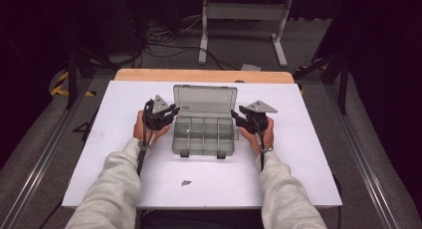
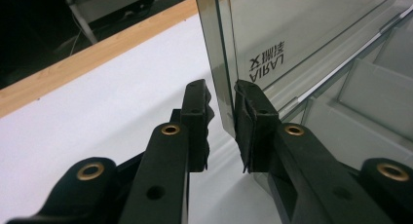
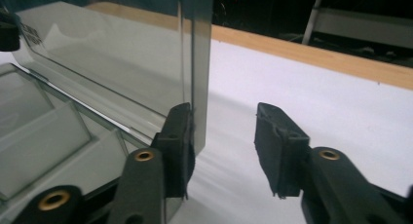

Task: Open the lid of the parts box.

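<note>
The far edge of the upright lid (image 1: 205, 98) is cut off in both gripper views, and the printed lettering on it is seen mirrored through the plastic in the left gripper view; it cannot be read with certainty. A small dark scrap (image 1: 186, 182) lying on the near part of the table (image 1: 298, 154) is too small to be identified. The wrists are partly hidden behind the gripper bodies in the high view.

The compartment box (image 1: 204, 135) is placed at the middle of the white table, with its lid raised at the back. Beyond the table, a wooden edge (image 1: 204, 75), cables and a white frame (image 1: 244, 25) are seen on the grey floor.

The box is made of smoky translucent plastic, divided by thin upright walls, with two dark latches at its front. The gripper jaws are black, blocky and ribbed, with brass-coloured rivets.

The left gripper (image 2: 222, 121) is closed on the left side edge of the lid, one jaw on each face. The right gripper (image 3: 225, 146) is parted: one jaw lies against the lid's right edge, while the other stands well clear of it.
</note>
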The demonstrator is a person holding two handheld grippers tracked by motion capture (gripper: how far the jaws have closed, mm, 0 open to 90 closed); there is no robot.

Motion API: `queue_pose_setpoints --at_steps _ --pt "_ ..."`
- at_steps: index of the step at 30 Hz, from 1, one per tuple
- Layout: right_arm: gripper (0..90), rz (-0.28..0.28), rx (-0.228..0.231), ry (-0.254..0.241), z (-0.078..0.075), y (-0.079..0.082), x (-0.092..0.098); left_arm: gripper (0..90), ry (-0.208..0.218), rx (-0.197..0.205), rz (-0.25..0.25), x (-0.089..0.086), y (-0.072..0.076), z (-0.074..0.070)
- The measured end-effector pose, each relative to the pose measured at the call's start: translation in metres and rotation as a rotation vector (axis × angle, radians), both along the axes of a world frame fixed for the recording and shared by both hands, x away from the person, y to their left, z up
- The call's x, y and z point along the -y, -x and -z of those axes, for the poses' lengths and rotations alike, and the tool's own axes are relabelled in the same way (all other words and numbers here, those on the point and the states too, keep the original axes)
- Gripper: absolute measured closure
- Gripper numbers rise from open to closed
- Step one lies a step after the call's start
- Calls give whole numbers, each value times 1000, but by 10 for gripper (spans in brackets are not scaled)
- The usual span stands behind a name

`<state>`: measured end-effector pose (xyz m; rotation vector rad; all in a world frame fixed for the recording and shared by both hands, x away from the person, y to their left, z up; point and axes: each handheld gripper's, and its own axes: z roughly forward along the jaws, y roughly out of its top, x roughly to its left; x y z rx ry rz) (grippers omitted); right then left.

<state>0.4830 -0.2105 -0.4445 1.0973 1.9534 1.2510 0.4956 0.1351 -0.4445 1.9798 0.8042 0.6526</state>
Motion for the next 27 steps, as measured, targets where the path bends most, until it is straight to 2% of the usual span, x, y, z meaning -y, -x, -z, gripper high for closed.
queue_pose_setpoints --at_steps 3,6,10,11,13,14,16,19,24,25,27 --pt "486 23 -11 9 2 -1 1 753 -16 -16 -11 2 0 2" --pt "430 24 -16 -10 3 -3 4 755 -24 -21 -11 2 0 3" --pt "404 28 -16 -11 3 -3 5 729 -13 -27 -32 2 -1 4" --pt "406 31 -10 -7 2 -2 6 690 -11 -28 -33 1 -1 4" --pt "434 33 -4 -12 1 -1 6 695 -13 -28 -32 1 -1 4" --pt "537 10 -1 -25 -1 1 5 695 -13 -27 -29 1 -1 4" --pt "680 -21 4 -19 -3 3 2 710 -11 -29 -28 2 0 4" --pt "836 -58 -3 2 -4 4 -2 785 -18 -33 -12 3 0 4" --pt "843 -63 4 31 -5 2 -3 793 -25 -32 -15 5 -1 4" --pt "843 -63 3 38 -5 2 -4 790 -37 -30 -13 5 -1 4" --pt "817 -53 4 61 -5 0 -6 774 -44 -23 -20 6 -1 4"
